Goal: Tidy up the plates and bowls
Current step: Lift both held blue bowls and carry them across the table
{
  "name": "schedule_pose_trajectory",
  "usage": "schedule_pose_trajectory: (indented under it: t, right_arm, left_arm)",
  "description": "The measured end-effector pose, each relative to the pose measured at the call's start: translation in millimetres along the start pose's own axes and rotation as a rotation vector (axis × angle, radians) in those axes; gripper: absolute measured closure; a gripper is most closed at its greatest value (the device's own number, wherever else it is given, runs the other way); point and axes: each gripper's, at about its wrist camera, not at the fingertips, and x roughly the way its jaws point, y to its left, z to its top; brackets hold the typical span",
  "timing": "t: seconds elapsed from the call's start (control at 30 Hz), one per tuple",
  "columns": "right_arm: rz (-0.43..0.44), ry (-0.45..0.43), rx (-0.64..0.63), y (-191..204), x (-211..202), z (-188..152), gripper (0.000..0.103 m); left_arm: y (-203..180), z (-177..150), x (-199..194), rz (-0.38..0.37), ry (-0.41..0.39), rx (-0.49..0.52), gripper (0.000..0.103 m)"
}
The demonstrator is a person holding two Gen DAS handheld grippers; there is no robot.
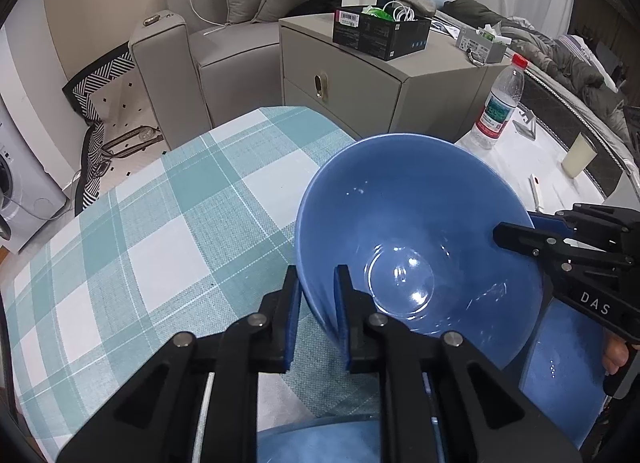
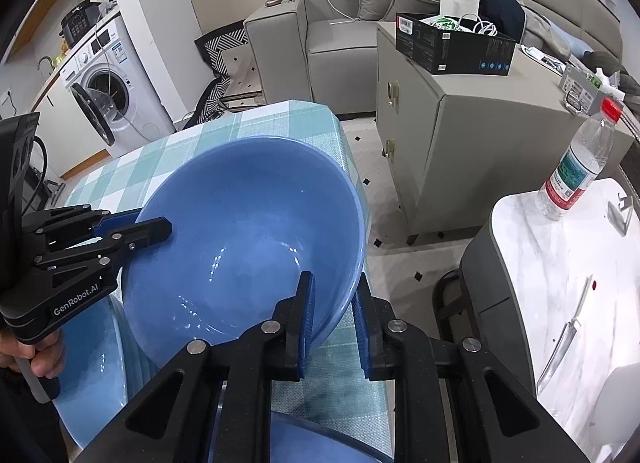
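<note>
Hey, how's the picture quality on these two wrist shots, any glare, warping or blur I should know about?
Left wrist view: bright ceiling-light glare on the blue bowl bottom; heavy fisheye bending of the checked tablecloth, dark corners. Right wrist view: smaller glints inside the bowl, the cabinet edges bow outward. Both views are sharp, no motion blur.

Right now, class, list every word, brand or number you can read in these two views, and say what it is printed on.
"DAS": white letters on the right gripper body, left wrist view.
"GenRobot.AI": on the left gripper body, right wrist view.
Water bottle label: too small to read.
Black box stickers and barcode: too small to read.
Washing machine panel: too blurred to read.
</note>
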Motion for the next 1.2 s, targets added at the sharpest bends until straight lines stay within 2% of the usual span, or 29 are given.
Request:
schedule_pose_trajectory:
  t: [0.43,1.2]
  right_arm:
    - [-0.006,-0.034,0.012,-0.9,-14.9,-0.3,0.084]
    - [0.007,-0.152,-0.015,23.6,-78.3,-1.6,0.084]
  left_arm:
    - [-2.9,3.0,-11.9,-0.002,-0.035,-0.007,0.089]
    - [-4.9,-3.8,-72.0,0.026,-0.141,-0.028,0.089]
